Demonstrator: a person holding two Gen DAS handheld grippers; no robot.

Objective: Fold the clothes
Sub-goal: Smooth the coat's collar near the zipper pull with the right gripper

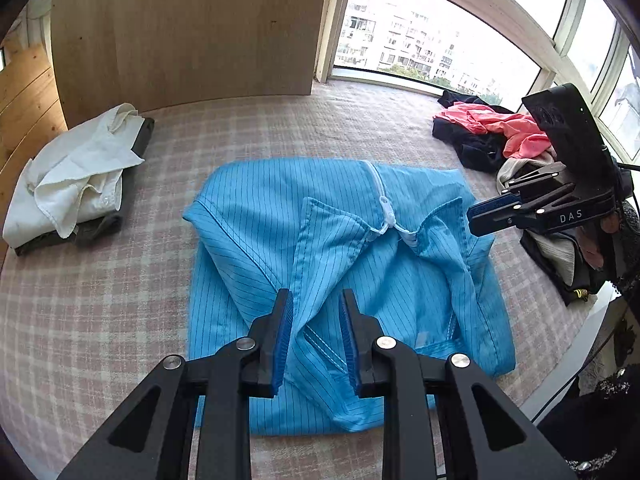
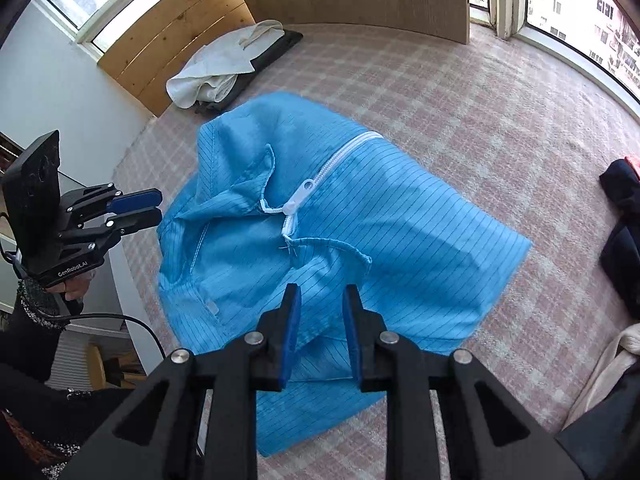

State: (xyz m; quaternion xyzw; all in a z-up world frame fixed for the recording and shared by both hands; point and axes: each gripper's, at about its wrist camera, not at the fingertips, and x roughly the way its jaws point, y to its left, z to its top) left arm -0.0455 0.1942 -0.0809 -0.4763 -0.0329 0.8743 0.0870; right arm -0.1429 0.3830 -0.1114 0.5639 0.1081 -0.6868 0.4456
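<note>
Daylit windows (image 1: 432,40), wooden panel (image 1: 188,28), perhaps a checked bedcover (image 1: 100,300).

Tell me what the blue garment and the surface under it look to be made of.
Blue garment: thin, smooth woven fabric, probably synthetic, judging by the fine dark pinstripes, slight sheen and crisp creases; its white zipper looks plastic. Surface: soft, matte pink-and-white checked textile, apparently a fuzzy cover or blanket.
</note>
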